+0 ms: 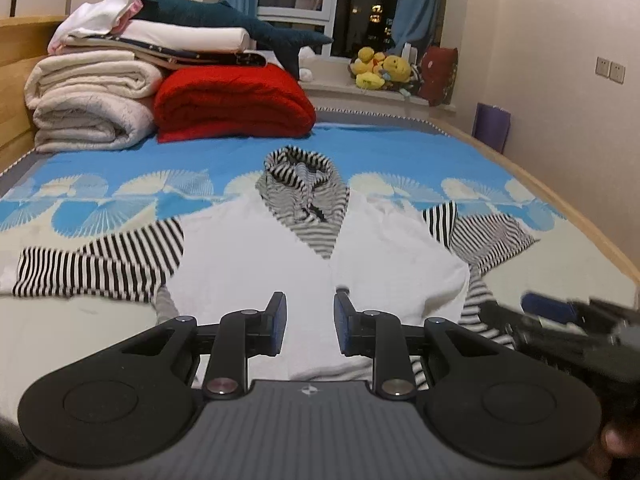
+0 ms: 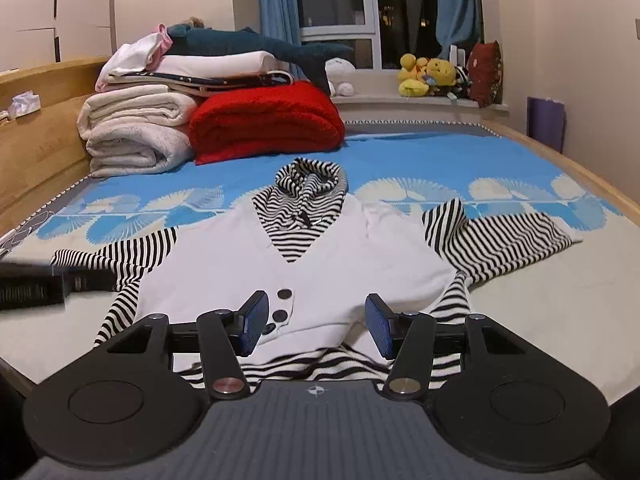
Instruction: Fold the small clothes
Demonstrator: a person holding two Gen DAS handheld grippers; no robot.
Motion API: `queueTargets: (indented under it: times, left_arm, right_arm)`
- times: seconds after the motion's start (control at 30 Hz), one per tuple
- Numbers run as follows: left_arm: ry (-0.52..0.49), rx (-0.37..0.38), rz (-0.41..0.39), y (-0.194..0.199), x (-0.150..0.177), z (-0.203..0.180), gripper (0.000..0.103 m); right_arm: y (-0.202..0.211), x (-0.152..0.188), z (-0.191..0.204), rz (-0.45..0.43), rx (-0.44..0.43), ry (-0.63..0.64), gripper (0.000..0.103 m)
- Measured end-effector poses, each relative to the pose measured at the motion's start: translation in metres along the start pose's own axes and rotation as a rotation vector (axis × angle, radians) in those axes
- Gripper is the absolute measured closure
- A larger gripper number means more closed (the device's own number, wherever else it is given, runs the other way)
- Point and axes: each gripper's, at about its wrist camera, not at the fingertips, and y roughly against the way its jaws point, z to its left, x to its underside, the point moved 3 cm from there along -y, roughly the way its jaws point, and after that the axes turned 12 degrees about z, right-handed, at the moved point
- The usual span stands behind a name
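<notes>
The white hoodie [image 2: 224, 256] lies flat on the bed [image 2: 400, 152], with striped sleeves spread left and right. Its striped hood is at the far end. Left gripper [image 1: 310, 322] and right gripper [image 2: 316, 326]: jaws apart, holding nothing.

We see a bed [image 2: 540, 152] with a wooden frame and a blue-and-cream patterned cover. On it lies a white sweater [image 2: 240, 264] with striped sleeves spread flat, front up. At the far end sit a folded red blanket [image 2: 268, 124] and cream folded blankets [image 2: 132, 136], touching.
</notes>
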Motion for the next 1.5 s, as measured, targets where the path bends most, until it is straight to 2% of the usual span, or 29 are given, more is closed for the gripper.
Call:
queueTargets:
  times: [0.17, 0.23, 0.33, 0.5, 0.6, 0.7, 0.8, 0.9, 1.03, 1.17, 1.27, 1.37, 1.5]
  left_arm:
    - [-0.036, -0.012, -0.058, -0.017, -0.05, 0.026, 0.075]
    - [-0.05, -0.02, -0.087, -0.028, -0.071, 0.041, 0.075]
    - [-0.051, -0.05, -0.113, -0.051, -0.101, 0.071, 0.075]
    - [0.014, -0.129, -0.077, -0.1, -0.127, 0.139, 0.075]
    - [0.089, -0.17, -0.03, -0.129, -0.121, 0.188, 0.074]
    - [0.223, -0.217, 0.096, -0.159, -0.116, 0.238, 0.075]
    - [0.292, -0.233, 0.095, -0.169, -0.121, 0.271, 0.074]
    - [0.323, -0.257, 0.121, -0.18, -0.118, 0.294, 0.072]
    - [0.439, -0.253, 0.156, -0.186, -0.107, 0.325, 0.07]
    - [0.543, -0.234, 0.16, -0.176, -0.093, 0.349, 0.057]
    - [0.676, -0.197, 0.16, -0.167, -0.08, 0.373, 0.05]
    - [0.831, -0.129, 0.169, -0.163, -0.065, 0.4, 0.043]
    - [1.018, -0.123, 0.194, -0.158, -0.041, 0.429, 0.043]
  right_arm:
    - [0.005, -0.007, -0.004, -0.032, 0.021, -0.005, 0.047]
    - [0.01, -0.017, -0.011, -0.04, 0.005, -0.019, 0.047]
    - [0.022, -0.048, -0.029, -0.089, -0.003, -0.018, 0.047]
    - [0.026, -0.107, -0.074, -0.181, 0.051, -0.001, 0.047]
    - [0.015, -0.133, -0.097, -0.211, 0.094, 0.025, 0.047]
    - [-0.006, -0.138, -0.117, -0.192, 0.14, 0.046, 0.048]
    - [-0.026, -0.141, -0.137, -0.108, 0.168, -0.058, 0.05]
    - [-0.038, -0.145, -0.141, -0.093, 0.176, -0.073, 0.05]
    - [-0.053, -0.15, -0.14, -0.08, 0.17, -0.089, 0.05]
    - [-0.064, -0.155, -0.134, -0.077, 0.161, -0.077, 0.05]
    - [-0.062, -0.156, -0.132, -0.078, 0.132, -0.076, 0.05]
    - [-0.057, -0.159, -0.129, -0.082, 0.075, -0.076, 0.05]
    - [-0.059, -0.162, -0.131, -0.076, 0.071, -0.068, 0.049]
